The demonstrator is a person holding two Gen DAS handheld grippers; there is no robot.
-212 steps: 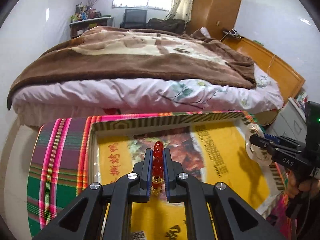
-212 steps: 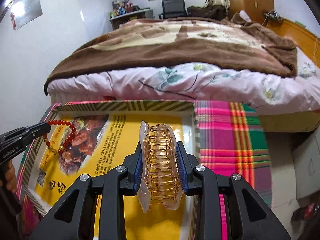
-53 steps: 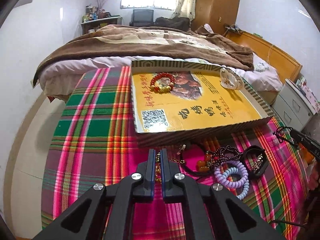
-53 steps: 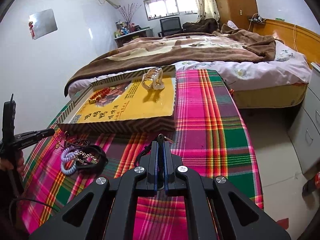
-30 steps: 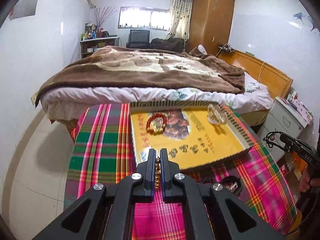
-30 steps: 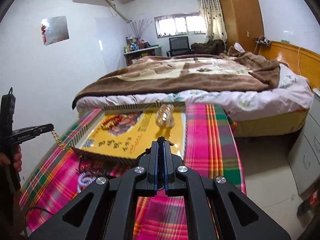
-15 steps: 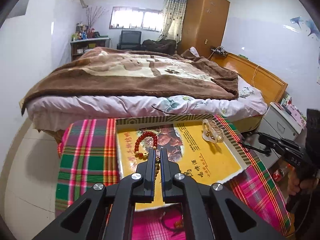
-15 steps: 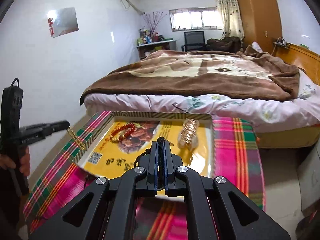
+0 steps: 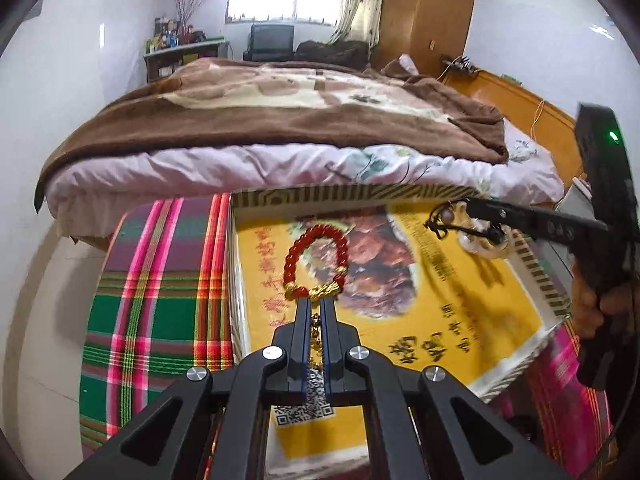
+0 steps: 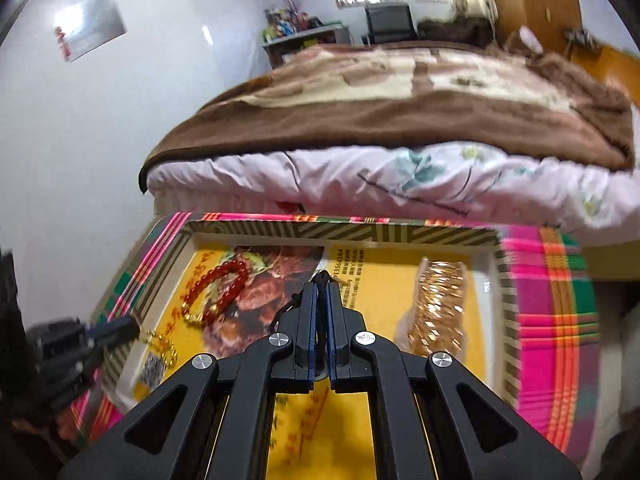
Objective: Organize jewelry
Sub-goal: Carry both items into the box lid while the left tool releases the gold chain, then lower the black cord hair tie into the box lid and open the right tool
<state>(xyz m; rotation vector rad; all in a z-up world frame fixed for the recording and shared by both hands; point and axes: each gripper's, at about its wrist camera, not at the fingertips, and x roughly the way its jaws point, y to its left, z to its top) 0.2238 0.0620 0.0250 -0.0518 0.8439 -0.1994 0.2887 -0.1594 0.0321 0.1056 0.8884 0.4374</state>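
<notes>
Left tool (image 9: 316,312) clamping gold chain (image 9: 316,334), right tool (image 10: 320,292) clamping black cord (image 10: 320,280)

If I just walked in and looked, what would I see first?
Probably the bright yellow box lid on the plaid cloth, with a red bead bracelet lying near its far left and a clear gold hair clip near its far right. Next, the two black tongs over it: the left tongs pinch a gold chain, the right tongs a black cord. Behind stands a big bed.
</notes>
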